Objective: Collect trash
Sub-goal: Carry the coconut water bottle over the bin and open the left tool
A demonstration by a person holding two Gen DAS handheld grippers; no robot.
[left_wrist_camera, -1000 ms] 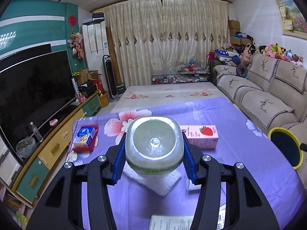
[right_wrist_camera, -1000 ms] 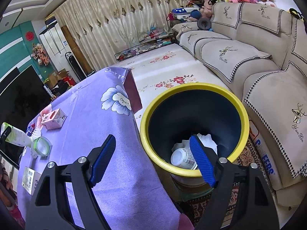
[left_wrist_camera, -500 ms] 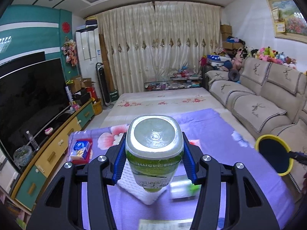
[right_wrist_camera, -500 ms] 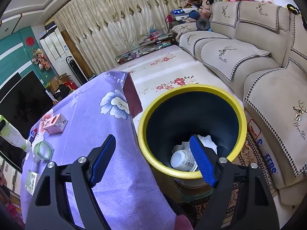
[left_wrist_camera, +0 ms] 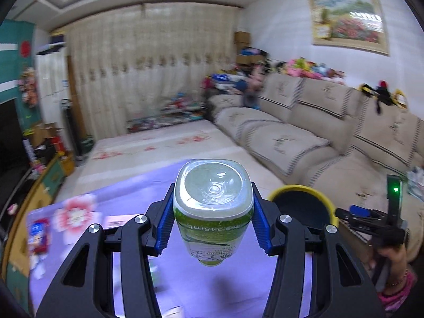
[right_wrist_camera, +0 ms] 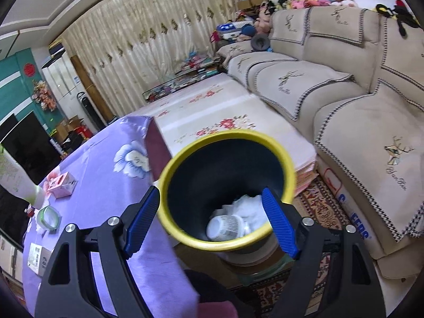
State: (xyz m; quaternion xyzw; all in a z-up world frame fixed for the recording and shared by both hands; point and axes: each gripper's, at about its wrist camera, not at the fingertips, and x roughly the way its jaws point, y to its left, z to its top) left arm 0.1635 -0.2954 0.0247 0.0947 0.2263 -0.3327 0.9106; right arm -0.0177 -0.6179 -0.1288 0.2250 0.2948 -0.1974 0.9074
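My left gripper (left_wrist_camera: 212,228) is shut on a green-labelled plastic bottle (left_wrist_camera: 212,212), base toward the camera, held in the air above the purple tablecloth (left_wrist_camera: 127,212). The bottle also shows at the left edge of the right wrist view (right_wrist_camera: 13,177). The yellow-rimmed dark trash bin (left_wrist_camera: 299,204) stands to the right of the bottle beside the table. My right gripper (right_wrist_camera: 210,220) is open and empty, just above the near side of the bin (right_wrist_camera: 228,140), which holds a white bottle (right_wrist_camera: 225,228) and crumpled tissue (right_wrist_camera: 249,206).
On the table lie a pink strawberry carton (right_wrist_camera: 62,185), a clear round lid (right_wrist_camera: 49,217), a white paper box (right_wrist_camera: 37,259) and a red-blue packet (left_wrist_camera: 39,235). A beige sofa (right_wrist_camera: 344,92) runs behind the bin. A patterned rug (right_wrist_camera: 323,206) lies by the bin.
My left gripper has lifted the bottle off the table and swung right toward the bin. The right gripper stays open over the bin, shifted slightly.
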